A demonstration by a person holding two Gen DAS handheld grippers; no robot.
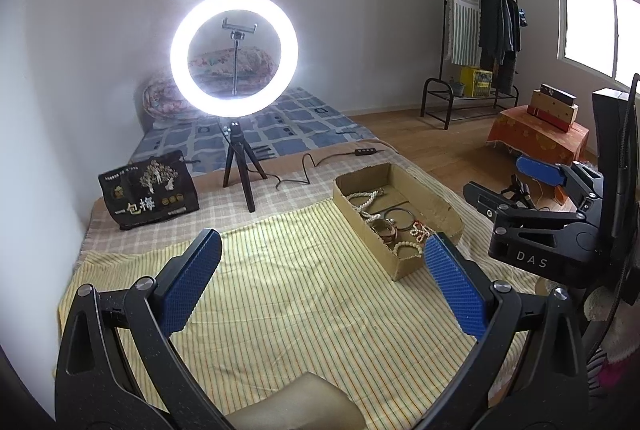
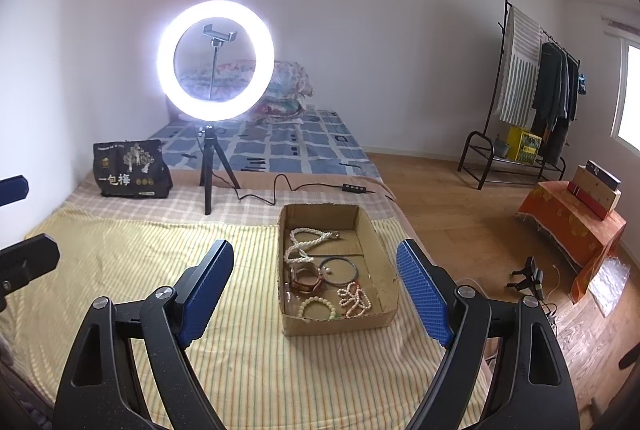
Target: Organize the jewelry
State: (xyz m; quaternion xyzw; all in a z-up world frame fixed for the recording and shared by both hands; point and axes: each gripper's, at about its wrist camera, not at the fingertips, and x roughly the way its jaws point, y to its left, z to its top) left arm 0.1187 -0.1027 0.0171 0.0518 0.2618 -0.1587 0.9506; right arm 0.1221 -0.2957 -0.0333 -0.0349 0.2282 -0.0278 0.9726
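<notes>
Both the left gripper (image 1: pixel 322 280) and right gripper (image 2: pixel 316 294) hung wide open and empty above the striped cloth (image 2: pixel 140 270), while the jewelry (beads, bangles) lay tangled in the cardboard box (image 2: pixel 376 262), so one pinch risked snagging neighbouring strands.

Both wrist views face the ring light (image 1: pixel 234 54) above the striped cloth (image 2: pixel 140 270).

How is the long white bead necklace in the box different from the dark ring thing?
The white bead necklace is pale, bumpy and looped in floppy curves; the dark bangle is dark, smooth and one stiff circle. The necklace lies farther back in the cardboard box, the bangle nearer the middle. Both lie flat inside it, untouched.
</notes>
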